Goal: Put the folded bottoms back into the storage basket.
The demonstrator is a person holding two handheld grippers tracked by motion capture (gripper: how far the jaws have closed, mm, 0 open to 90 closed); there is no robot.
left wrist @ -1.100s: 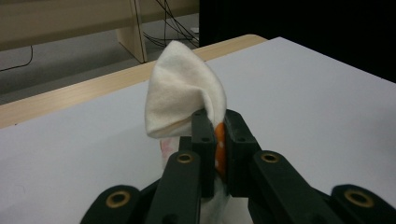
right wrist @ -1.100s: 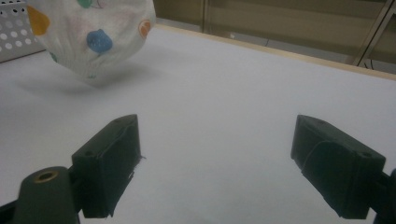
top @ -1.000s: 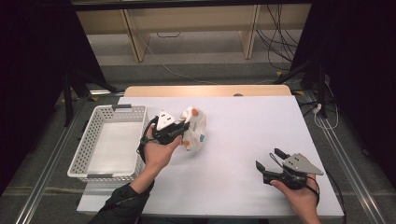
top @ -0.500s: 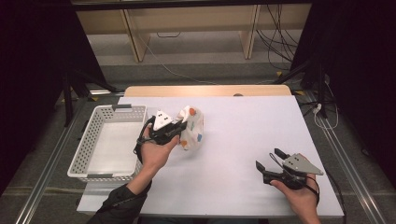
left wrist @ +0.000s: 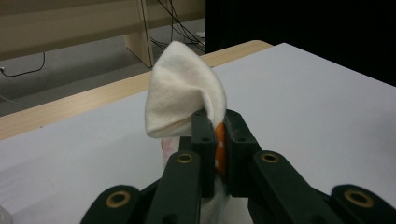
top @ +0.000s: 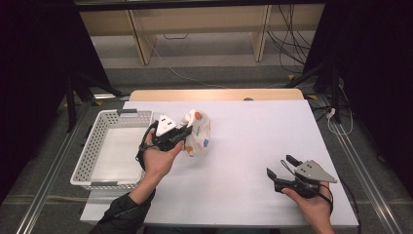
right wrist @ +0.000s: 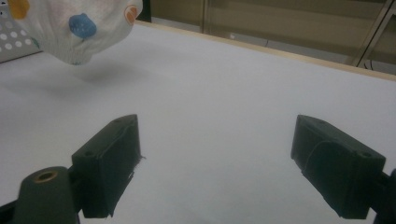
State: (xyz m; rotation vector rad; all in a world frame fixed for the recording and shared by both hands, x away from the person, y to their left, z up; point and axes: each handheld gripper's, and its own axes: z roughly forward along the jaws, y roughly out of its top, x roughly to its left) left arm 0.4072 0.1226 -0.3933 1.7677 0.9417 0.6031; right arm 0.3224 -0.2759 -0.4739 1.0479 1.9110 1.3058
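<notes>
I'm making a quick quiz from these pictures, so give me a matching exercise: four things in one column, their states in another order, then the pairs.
Things:
1. left gripper
2. right gripper
3. spotted cloth
4. white basket

States:
A. lifted off the table
B. jaws wide apart, nothing between them
C. stands at the table's left edge
D. clamped on fabric

Pairs: 1-D, 2-B, 3-A, 4-C

In the left gripper view, the left gripper point(left wrist: 217, 140) covered the lower part of the spotted cloth point(left wrist: 182, 100), and the picture's bottom edge cut off what hung beneath. In the right gripper view, the cloth point(right wrist: 74, 28) ran off the top left corner. In the high view, the hand hid part of the white basket point(top: 97, 156) by the table's point(top: 253, 161) left edge.
</notes>
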